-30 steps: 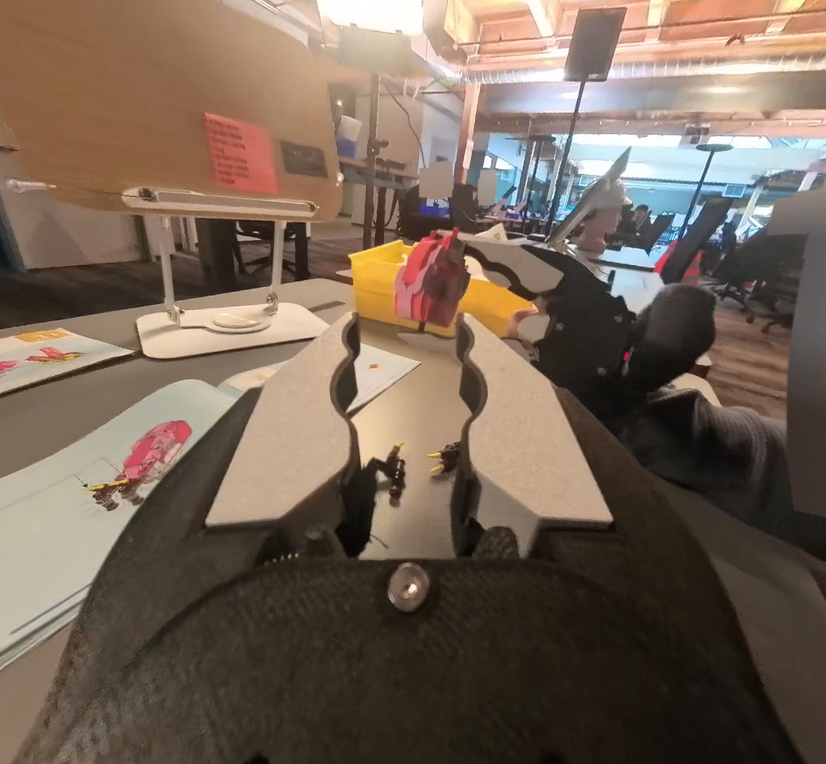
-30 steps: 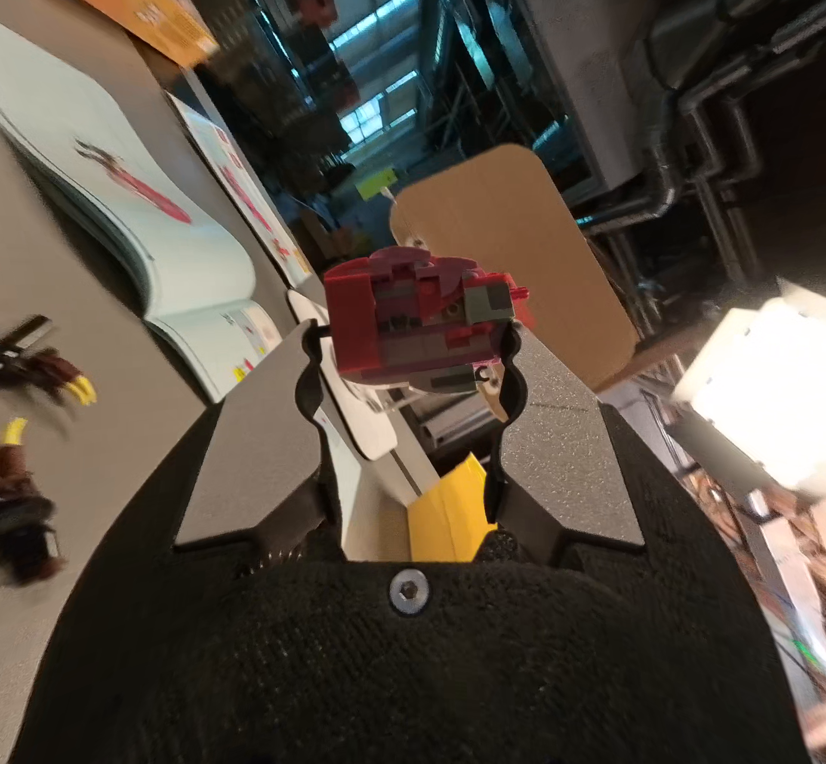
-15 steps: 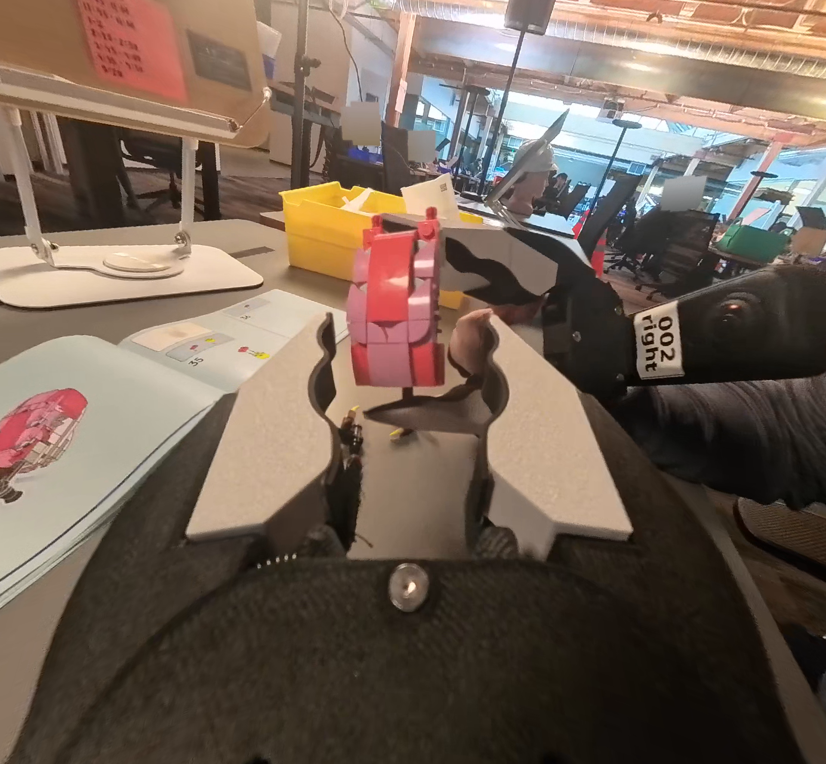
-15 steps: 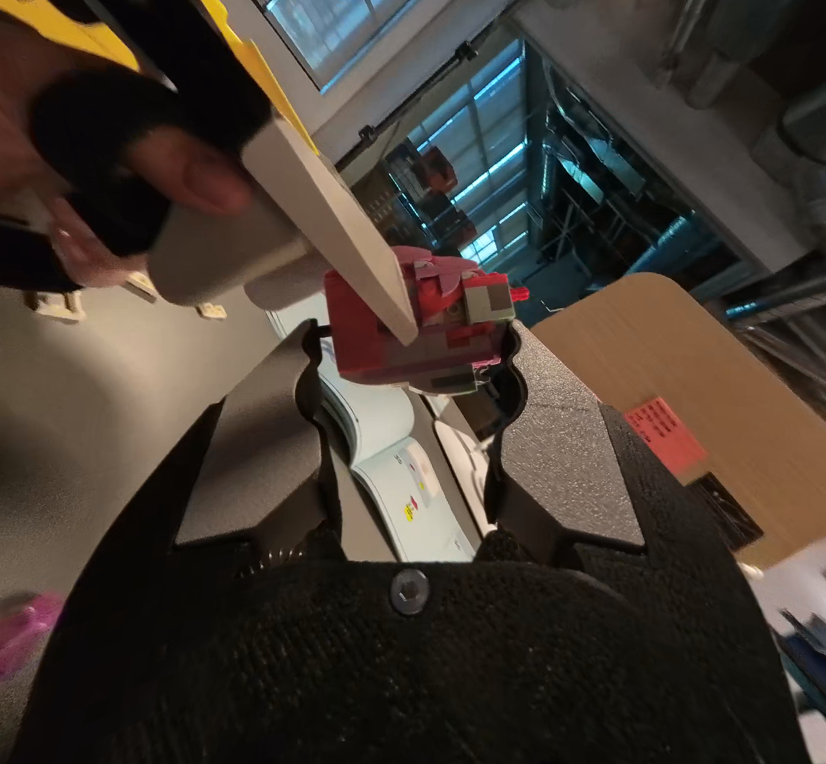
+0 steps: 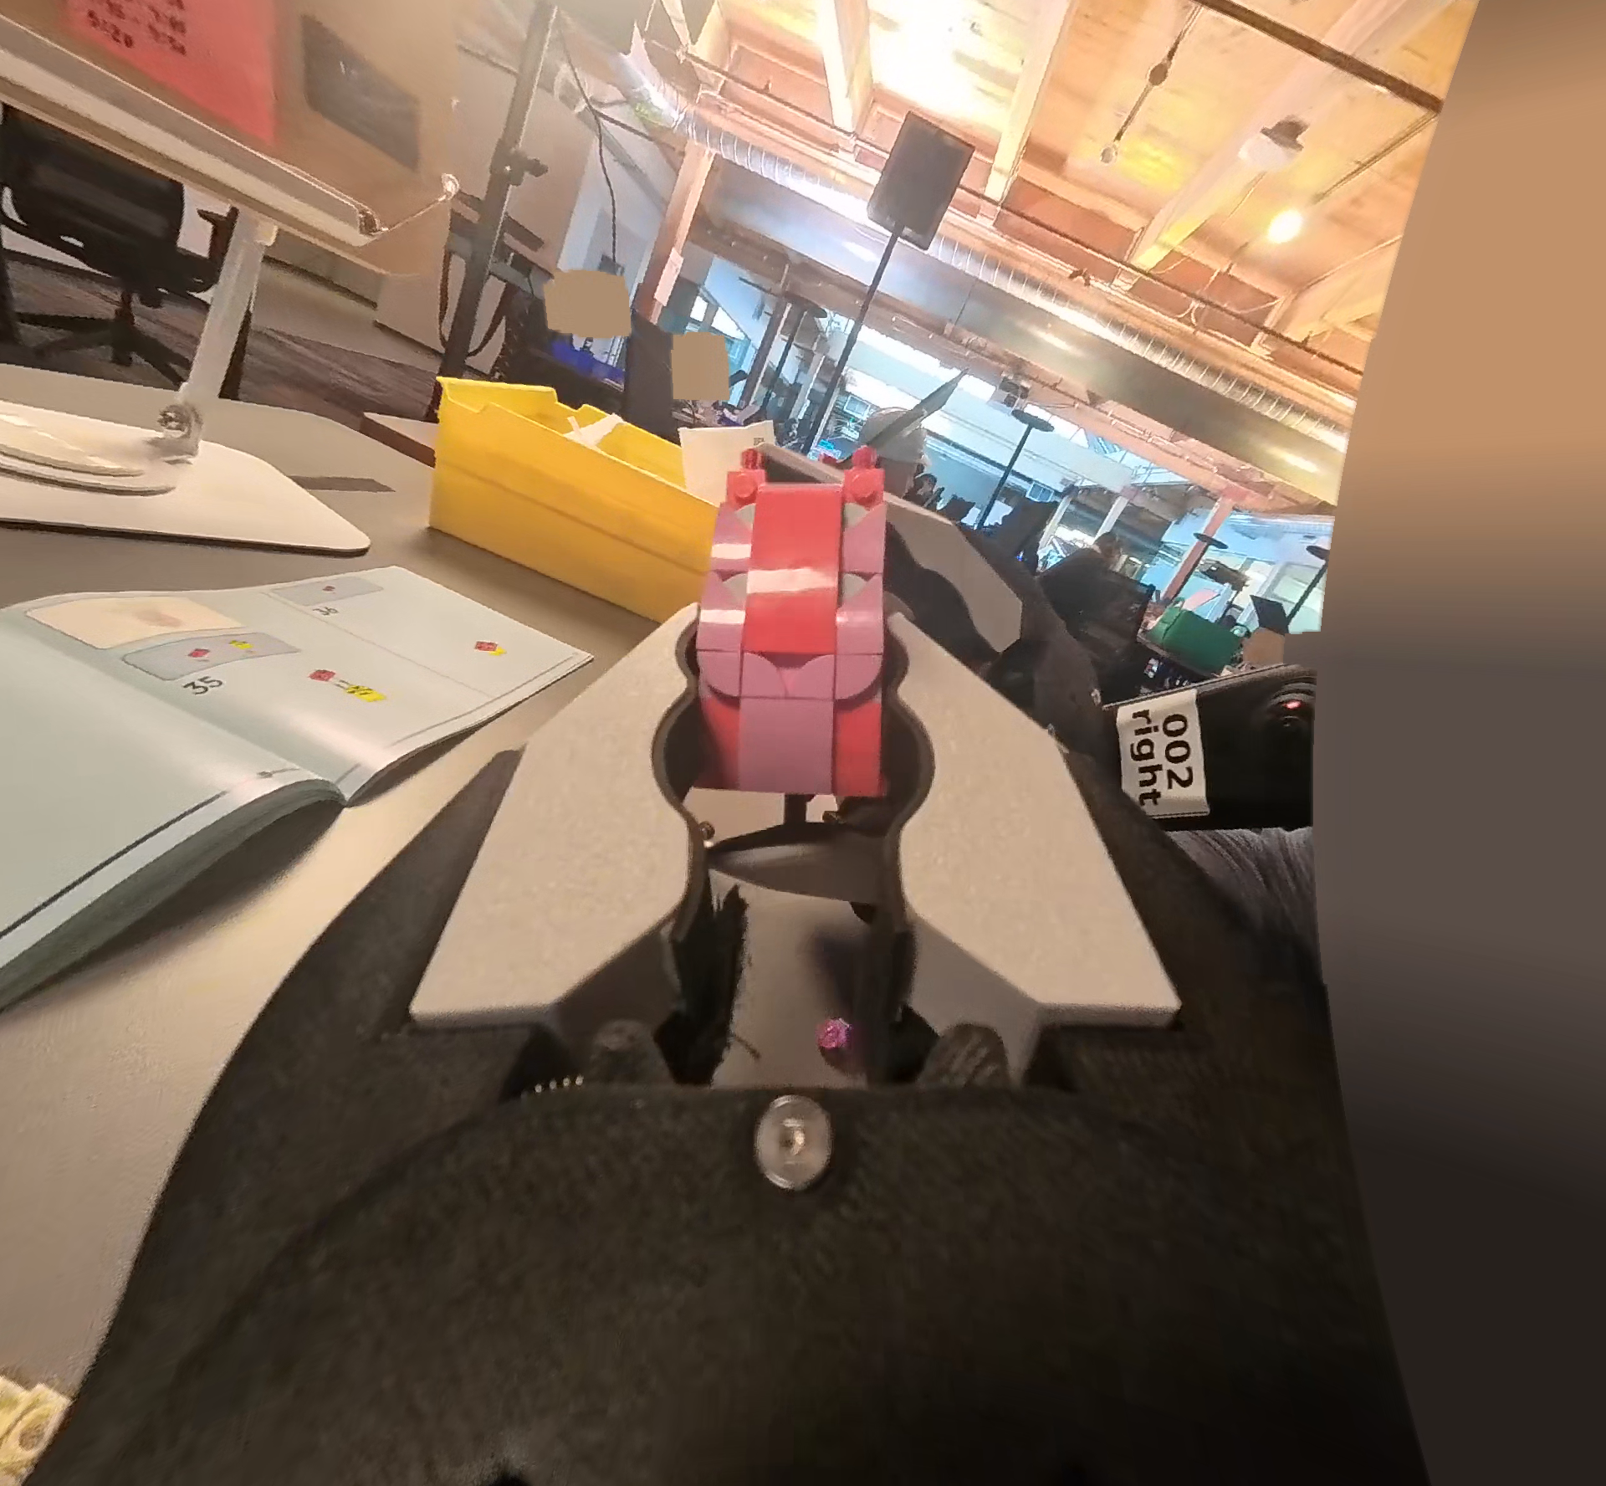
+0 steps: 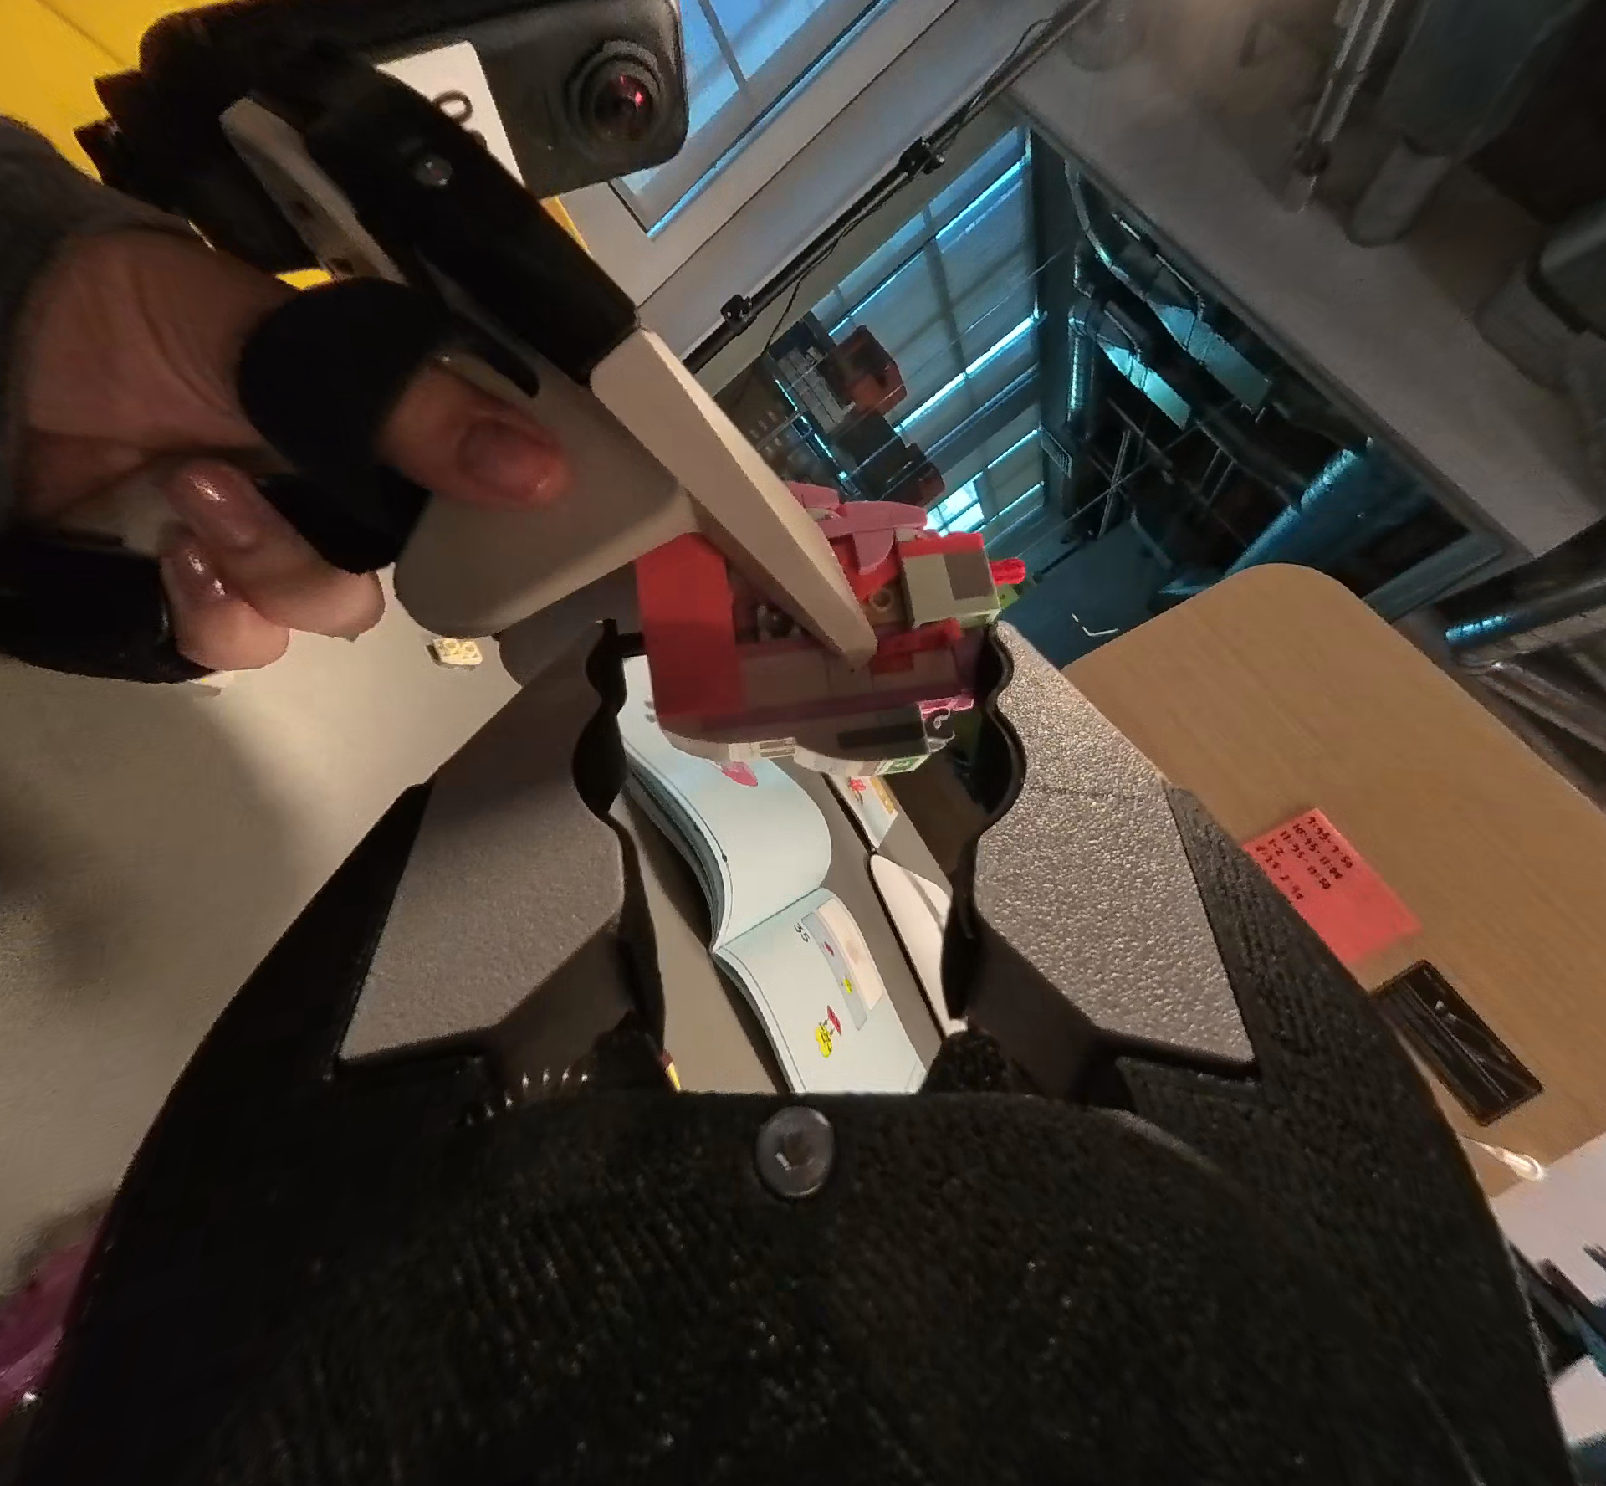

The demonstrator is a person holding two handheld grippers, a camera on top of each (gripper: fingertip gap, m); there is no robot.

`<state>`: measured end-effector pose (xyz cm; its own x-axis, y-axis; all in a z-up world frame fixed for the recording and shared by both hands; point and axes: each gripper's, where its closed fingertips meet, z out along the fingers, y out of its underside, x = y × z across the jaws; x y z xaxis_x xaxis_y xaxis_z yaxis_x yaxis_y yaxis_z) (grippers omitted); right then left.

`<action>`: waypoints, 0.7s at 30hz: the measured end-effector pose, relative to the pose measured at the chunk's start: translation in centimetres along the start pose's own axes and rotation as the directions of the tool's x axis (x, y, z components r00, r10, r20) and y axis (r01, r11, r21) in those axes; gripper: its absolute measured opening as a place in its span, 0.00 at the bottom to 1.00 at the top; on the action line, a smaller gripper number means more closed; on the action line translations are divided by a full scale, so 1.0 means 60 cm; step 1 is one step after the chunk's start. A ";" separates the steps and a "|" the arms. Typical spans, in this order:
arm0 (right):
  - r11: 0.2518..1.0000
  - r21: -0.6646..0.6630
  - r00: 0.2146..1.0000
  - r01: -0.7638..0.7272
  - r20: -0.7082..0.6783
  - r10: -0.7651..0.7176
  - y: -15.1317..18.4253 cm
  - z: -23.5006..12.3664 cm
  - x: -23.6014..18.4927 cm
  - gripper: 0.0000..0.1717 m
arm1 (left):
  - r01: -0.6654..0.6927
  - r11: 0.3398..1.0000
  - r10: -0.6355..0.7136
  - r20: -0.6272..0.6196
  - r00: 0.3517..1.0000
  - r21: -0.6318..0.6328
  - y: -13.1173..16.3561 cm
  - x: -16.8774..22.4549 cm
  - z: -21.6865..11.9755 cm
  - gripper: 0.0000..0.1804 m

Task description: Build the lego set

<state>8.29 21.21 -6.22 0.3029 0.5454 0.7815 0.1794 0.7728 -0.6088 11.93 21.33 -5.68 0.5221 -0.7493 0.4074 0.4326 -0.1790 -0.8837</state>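
Both claws, left (image 5: pixel 795 714) and right (image 6: pixel 804 662), are clamping one brick model (image 5: pixel 795 644) above the booklet (image 5: pixel 261 714); opposed pulling is risking bricks popping off.

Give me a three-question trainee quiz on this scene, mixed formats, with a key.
1. True or false: the red and pink toy-brick model rests on the grey table.
2. The plastic bin on the table is: A blue, B yellow, C green.
3. Fill in: in the left wrist view, the open pale-blue paper booklet lies to the ___ of the left tongs.
Key: 1 false; 2 B; 3 left.
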 end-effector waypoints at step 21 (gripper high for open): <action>0.606 -0.454 0.554 -0.653 0.259 0.791 0.174 -0.109 0.038 0.22 | -0.241 0.970 0.244 0.186 0.952 -0.037 -0.046 -0.072 -0.050 0.18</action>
<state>16.99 28.39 -11.70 0.0675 0.9976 -0.0135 0.3363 -0.0355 -0.9411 6.30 23.12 -5.68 0.7388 -0.6386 0.2152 0.2664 -0.0164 -0.9637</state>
